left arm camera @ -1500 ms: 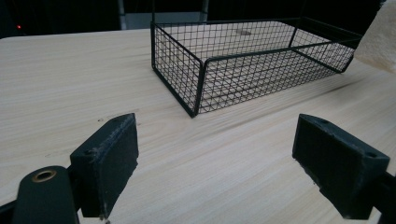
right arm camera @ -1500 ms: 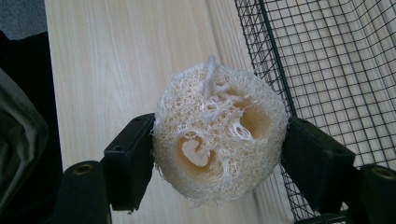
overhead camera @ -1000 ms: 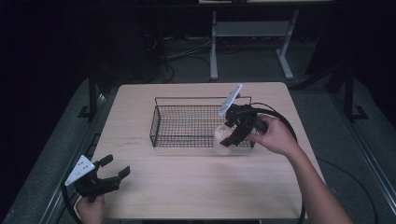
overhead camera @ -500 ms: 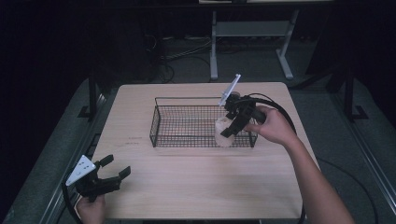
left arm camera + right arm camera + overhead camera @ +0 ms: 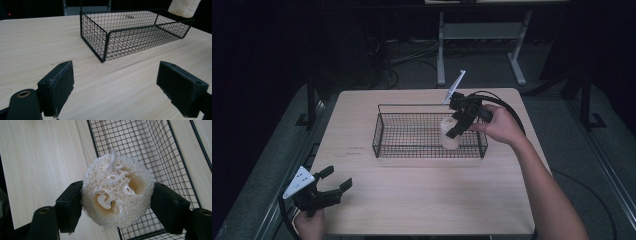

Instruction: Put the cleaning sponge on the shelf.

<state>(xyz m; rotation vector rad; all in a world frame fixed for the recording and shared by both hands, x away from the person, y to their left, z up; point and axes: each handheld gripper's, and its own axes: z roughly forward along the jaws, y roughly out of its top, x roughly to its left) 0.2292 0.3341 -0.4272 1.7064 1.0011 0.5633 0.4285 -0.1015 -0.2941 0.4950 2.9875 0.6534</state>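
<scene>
High view. Right claw clamped on a pale loofah piece, held over the right end of the wire basket. Left claw spread wide, empty, low at the near left corner of the bench, well apart from the basket.

Left gripper view. Jaws wide apart, nothing between them; basket ahead of the claw, loofah piece above its far right corner.

Right gripper view. Loofah piece pinched between both jaws, cut end facing the camera; basket rim runs under it.

Risk. The loofah piece straddles the rim; released here, it would likely catch the wire and roll out onto the bench.
</scene>
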